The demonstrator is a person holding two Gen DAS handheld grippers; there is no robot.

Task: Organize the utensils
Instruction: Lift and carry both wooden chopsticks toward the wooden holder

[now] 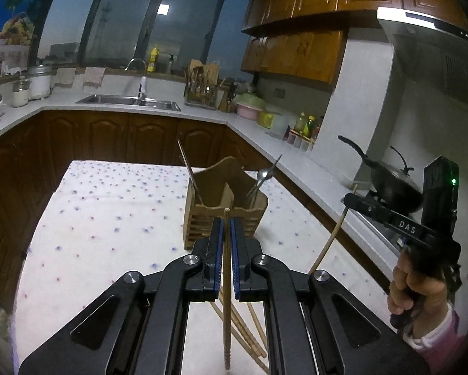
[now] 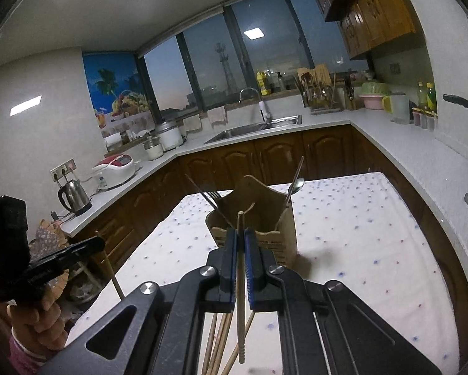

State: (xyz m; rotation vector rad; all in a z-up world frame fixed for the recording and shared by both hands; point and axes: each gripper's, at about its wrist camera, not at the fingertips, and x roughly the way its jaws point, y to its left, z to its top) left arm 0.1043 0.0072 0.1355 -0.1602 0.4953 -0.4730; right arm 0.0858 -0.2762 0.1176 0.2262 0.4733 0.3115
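Here, in the left wrist view, the left gripper (image 1: pixel 227 243) has its blue-padded fingers (image 1: pixel 216 250) closed on a single wooden chopstick (image 1: pixel 226 297), which stands nearly upright between them, its tip poking up above the fingers and its ridged end hanging low over the tabletop (image 1: pixel 115 206). Just ahead stands a wooden utensil holder (image 1: pixel 224 200) on the dotted white cloth; a metal spoon (image 1: pixel 263 175) leans out of its right compartment and a thin metal handle rises from its left side. More loose chopsticks (image 1: pixel 249 328) lie on the cloth beneath the gripper. To the right, the right gripper (image 1: pixel 390 215) is seen from the side, held by a hand (image 1: pixel 418 287), with a second chopstick (image 1: pixel 331 234) slanting through its tip.

In the right wrist view, the right gripper (image 2: pixel 241 250) likewise has its fingers (image 2: pixel 231 253) shut on a chopstick (image 2: pixel 241 297) held close to vertical. The utensil holder (image 2: pixel 265 215) sits just beyond it, with a fork (image 2: pixel 214 194) in its left side and the spoon (image 2: pixel 296 184) on its right. Loose chopsticks (image 2: pixel 218 337) lie on the tabletop (image 2: pixel 374 250) below. At the left edge, the left gripper (image 2: pixel 87 247) appears side-on with its chopstick (image 2: pixel 112 268) angled down from it.
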